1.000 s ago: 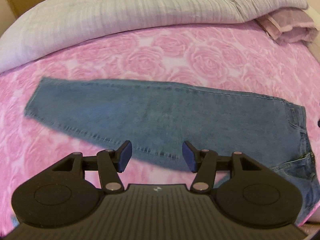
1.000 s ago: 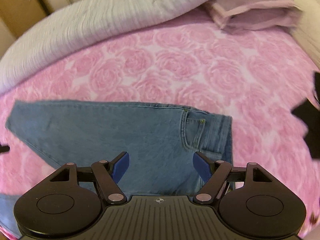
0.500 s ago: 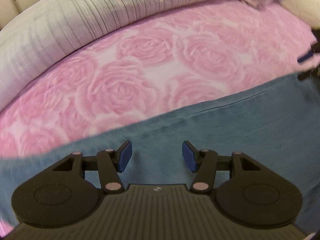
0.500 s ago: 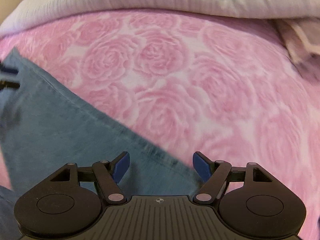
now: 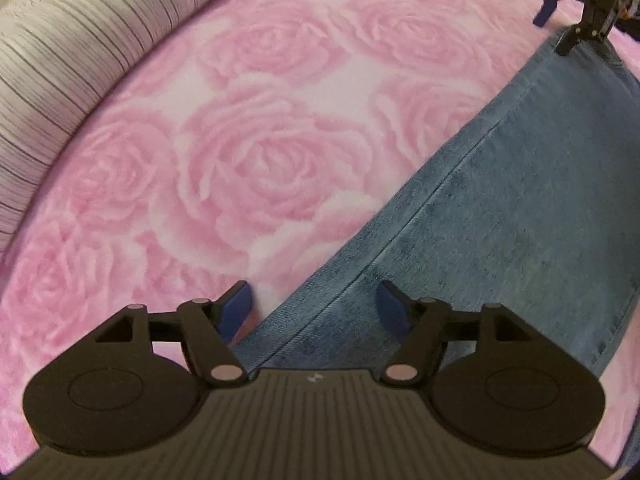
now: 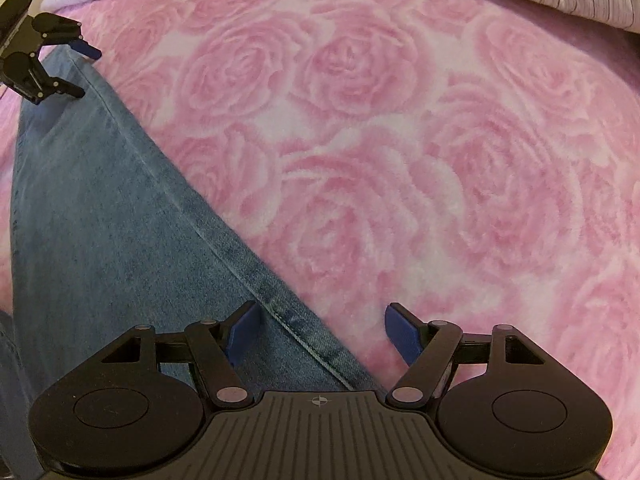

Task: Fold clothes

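Currently the jeans point(image 5: 532, 208) lie flat on the pink rose-patterned blanket point(image 5: 256, 168), with a grey striped duvet point(image 5: 60, 64) bunched along the blanket's far side. Left gripper point(image 5: 314, 304): pointed steeply down over one long seamed edge of the denim, jaws spread wide after just opening further; the edge runs between the blue pads point(image 5: 236, 306), which do not press on it. Right gripper point(image 6: 322, 330): pointed steeply down further along the same edge, jaws just narrowed but still apart; the stitched edge lies between its pads point(image 6: 402, 334), unclamped. Each gripper appears small in the other's view, at the far end of the denim.
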Motion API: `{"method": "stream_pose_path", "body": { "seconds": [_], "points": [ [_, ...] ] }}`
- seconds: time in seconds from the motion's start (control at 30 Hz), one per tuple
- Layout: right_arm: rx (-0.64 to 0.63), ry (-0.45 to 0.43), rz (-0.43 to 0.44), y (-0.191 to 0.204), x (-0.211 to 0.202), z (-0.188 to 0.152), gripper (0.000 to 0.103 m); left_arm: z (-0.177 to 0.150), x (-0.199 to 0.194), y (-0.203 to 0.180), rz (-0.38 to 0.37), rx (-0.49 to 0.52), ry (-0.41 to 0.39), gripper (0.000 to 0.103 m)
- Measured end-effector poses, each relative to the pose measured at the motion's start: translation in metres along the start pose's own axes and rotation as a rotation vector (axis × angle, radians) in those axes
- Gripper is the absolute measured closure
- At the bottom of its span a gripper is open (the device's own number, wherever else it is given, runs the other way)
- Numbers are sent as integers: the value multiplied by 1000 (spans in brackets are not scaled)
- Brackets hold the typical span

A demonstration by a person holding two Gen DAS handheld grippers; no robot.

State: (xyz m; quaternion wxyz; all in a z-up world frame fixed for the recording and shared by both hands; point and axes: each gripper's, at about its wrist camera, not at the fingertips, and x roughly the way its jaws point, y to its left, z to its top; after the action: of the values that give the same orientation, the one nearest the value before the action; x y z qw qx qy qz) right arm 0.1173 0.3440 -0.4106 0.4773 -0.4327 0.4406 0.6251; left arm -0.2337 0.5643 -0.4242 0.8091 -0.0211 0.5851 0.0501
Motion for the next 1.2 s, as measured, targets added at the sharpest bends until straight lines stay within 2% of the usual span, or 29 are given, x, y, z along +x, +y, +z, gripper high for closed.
{"method": "stream_pose_path", "body": {
  "seconds": [0.03,0.07,0.1,0.2,0.27,0.4,0.47,0.57,0.63,0.73,0.8,0.83,0.9,0.93,0.97,1.03,1.1,1.2],
  "points": [
    [-2,-1,1,3,-1,1,61,0,1,-1,-6,15,3,41],
    [2,3,22,6,-2,1,73,0,0,-3,-15,35,0,53],
    [7,2,19,11,-3,1,79,0,-2,-6,-26,46,-1,71],
    [-29,-24,-45,29,-11,-4,89,-4,-11,-23,20,102,-6,96],
    [-24,-58,-86,39,-20,-9,90,-10,-22,-36,79,135,-24,98],
    [-43,-161,-201,76,-58,-29,92,-26,-66,-58,171,69,-123,99],
    [-72,-214,-267,101,-79,-42,92,-41,-101,-76,213,-14,-192,99],
    [-100,-292,-355,152,-117,-73,92,-83,-156,-118,212,-143,-261,100],
    [-105,-323,-389,193,-143,-104,92,-119,-187,-154,176,-240,-268,100],
    [-69,-278,-386,249,-159,-154,92,-176,-214,-212,106,-402,-230,100],
    [-9,-175,-350,280,-150,-188,91,-215,-203,-243,40,-578,-138,98],
    [23,-119,-330,295,-144,-205,88,-233,-194,-257,13,-663,-87,98],
    [115,42,-303,314,-121,-232,82,-254,-182,-275,-29,-788,-38,98],
    [168,99,-310,321,-113,-244,75,-258,-181,-280,-38,-821,-42,97],
    [222,114,-323,325,-109,-252,73,-259,-182,-282,-44,-844,-54,96],
    [382,65,-336,325,-114,-267,63,-259,-185,-283,-55,-885,-80,94],
    [594,-6,-318,312,-124,-280,54,-261,-188,-276,-73,-936,-94,92],
    [911,-127,-266,286,-140,-303,52,-267,-195,-271,-48,-1008,-114,69]
  ]
}}
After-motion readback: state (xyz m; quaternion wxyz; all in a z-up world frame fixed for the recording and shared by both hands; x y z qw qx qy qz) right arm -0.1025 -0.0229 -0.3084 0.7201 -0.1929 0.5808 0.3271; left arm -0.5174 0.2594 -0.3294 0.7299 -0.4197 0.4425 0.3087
